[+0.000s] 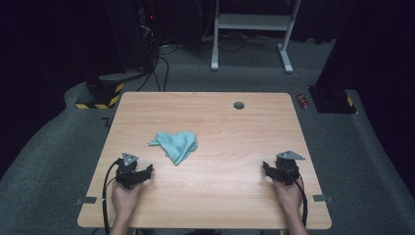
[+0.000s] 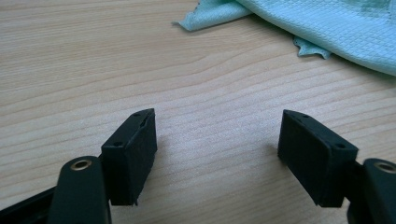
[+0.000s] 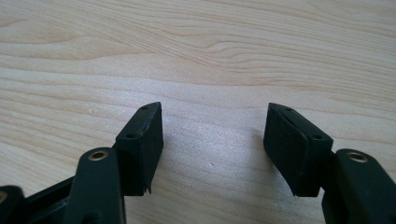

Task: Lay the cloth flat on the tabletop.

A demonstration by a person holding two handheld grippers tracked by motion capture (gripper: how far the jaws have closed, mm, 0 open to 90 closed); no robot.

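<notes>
**Cloth lies loose between two wide grippers**

The crumpled teal cloth point(image 1: 175, 145) lies mid-table point(image 1: 220, 200), well clear of every edge. The left gripper point(image 1: 147, 171), near-left, and right gripper point(image 1: 266, 169), near-right, both stand wide, holding nothing, bare wood between them.

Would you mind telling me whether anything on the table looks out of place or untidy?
Only the teal cloth: it lies crumpled and bunched near the middle of the wooden table, not spread flat. Nothing looks spilled or damaged.
</notes>
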